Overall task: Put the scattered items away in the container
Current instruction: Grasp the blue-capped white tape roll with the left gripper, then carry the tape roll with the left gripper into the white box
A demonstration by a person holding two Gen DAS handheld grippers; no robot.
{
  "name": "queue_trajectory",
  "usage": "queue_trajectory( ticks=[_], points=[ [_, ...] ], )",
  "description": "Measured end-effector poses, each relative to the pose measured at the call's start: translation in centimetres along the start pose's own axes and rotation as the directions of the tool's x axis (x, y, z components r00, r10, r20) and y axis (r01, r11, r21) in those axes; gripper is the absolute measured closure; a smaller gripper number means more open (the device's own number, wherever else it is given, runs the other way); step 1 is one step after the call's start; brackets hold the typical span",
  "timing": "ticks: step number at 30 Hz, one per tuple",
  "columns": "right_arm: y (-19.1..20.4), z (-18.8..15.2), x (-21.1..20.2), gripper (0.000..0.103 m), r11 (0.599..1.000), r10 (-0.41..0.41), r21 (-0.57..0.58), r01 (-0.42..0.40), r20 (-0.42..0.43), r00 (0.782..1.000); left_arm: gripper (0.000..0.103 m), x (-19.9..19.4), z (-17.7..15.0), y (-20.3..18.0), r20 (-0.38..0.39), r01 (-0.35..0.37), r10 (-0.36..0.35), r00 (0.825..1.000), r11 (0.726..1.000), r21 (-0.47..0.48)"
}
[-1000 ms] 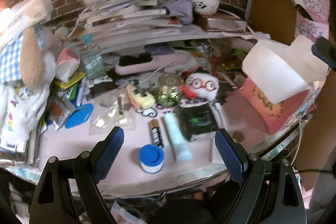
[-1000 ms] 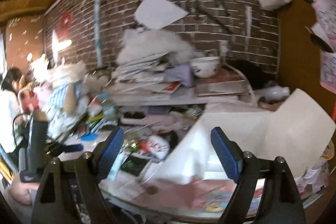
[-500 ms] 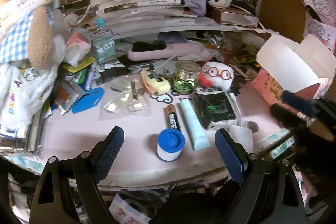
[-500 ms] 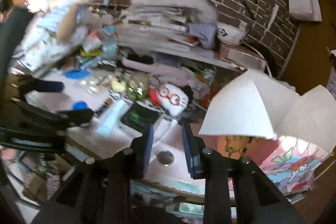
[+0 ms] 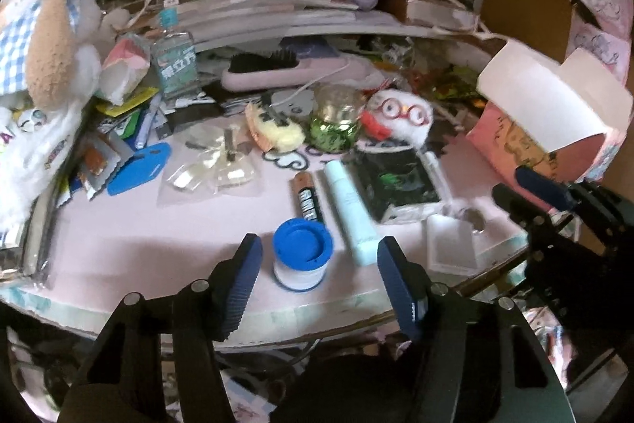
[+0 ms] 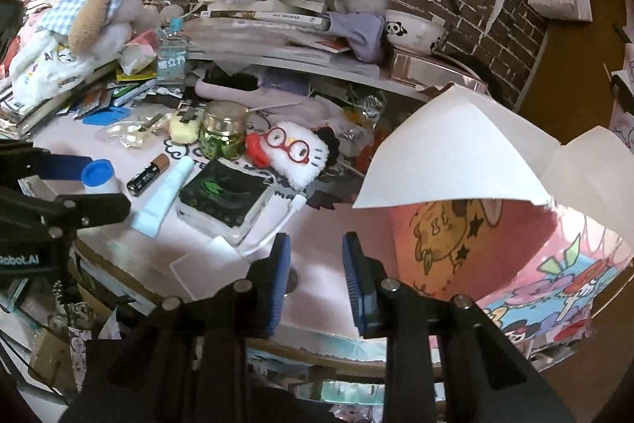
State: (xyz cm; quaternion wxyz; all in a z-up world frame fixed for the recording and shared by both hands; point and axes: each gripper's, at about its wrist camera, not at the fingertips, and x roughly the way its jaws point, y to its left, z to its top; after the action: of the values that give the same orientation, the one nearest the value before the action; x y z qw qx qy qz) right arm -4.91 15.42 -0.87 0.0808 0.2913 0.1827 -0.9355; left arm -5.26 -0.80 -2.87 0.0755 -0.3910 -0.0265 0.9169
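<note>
Left gripper (image 5: 317, 256) has its jaws wide apart, holding nothing, with a small white tub with blue lid (image 5: 303, 253) standing upright on the pink table (image 5: 158, 236) between the fingers, not visibly touched by either. Right gripper (image 6: 316, 282) is narrowed to a small gap, empty, low over the table's near edge just left of the container. Container is a pink cartoon-print box (image 6: 467, 244) at the table's right end, white flaps (image 6: 451, 153) folded up and out; the flaps hide the interior, so contents can't be told. Loose items all lie on the table outside it: battery (image 5: 306, 196) and pale blue tube (image 5: 350, 215) side by side just beyond the tub, black-and-green packet (image 5: 396, 181) right of the tube, gold-lidded green jar (image 6: 222, 129) and white plush with red glasses (image 6: 297, 149) behind. Blue tag (image 5: 136, 174) and clear wrappers (image 5: 214, 169) sit further left.
</note>
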Motion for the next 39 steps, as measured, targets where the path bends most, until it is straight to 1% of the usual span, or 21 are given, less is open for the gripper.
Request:
queue_trajectory(
  ticks=[1,2,5,6,7,20,26,34,37,39],
  points=[
    [0.0,0.0,0.1,0.079,1.0,0.0,0.002,0.001,-0.002,1.0,0.057,0.1,0.0,0.0,-0.001,0.004,-0.004,1.0,1.0,-0.002],
    [0.0,-0.1,0.2,0.079,1.0,-0.001,0.004,0.001,-0.004,1.0,0.062,0.1,-0.1,0.1,-0.003,0.01,-0.01,1.0,1.0,-0.002],
    [0.0,-0.2,0.4,0.079,1.0,-0.004,0.004,0.004,-0.01,1.0,0.066,0.3,-0.2,0.1,-0.009,-0.001,0.001,1.0,1.0,0.004],
    [-0.1,-0.2,0.5,0.079,1.0,-0.005,0.006,0.005,-0.013,1.0,0.074,0.4,-0.2,0.1,-0.009,0.001,-0.001,1.0,1.0,0.002],
    [-0.1,-0.2,0.7,0.079,1.0,-0.008,0.006,0.008,-0.016,1.0,0.078,0.4,-0.2,0.1,-0.009,0.004,-0.004,1.0,1.0,0.001],
    [-0.4,-0.2,1.2,0.079,1.0,-0.013,0.017,0.014,-0.029,0.999,0.079,0.6,0.0,0.0,0.005,0.001,-0.001,1.0,1.0,0.004],
    [-0.5,-0.3,1.3,0.079,1.0,-0.014,0.018,0.014,-0.035,0.999,0.079,-0.3,1.0,-0.2,0.046,0.001,-0.001,0.999,1.0,0.007],
    [-0.7,-0.2,1.8,0.079,1.0,-0.009,0.02,0.01,-0.052,0.999,0.079,-2.0,4.0,-1.9,0.102,0.009,-0.016,0.995,0.998,0.068],
    [-0.8,0.0,1.7,0.079,1.0,-0.001,0.021,0.002,-0.053,0.999,0.079,-3.0,5.9,-3.3,0.134,0.028,-0.043,0.99,0.993,0.113],
    [-0.9,0.1,1.8,0.079,1.0,0.005,0.022,-0.004,-0.054,0.999,0.079,-3.8,7.4,-4.5,0.153,0.056,-0.079,0.985,0.987,0.149]
  ],
)
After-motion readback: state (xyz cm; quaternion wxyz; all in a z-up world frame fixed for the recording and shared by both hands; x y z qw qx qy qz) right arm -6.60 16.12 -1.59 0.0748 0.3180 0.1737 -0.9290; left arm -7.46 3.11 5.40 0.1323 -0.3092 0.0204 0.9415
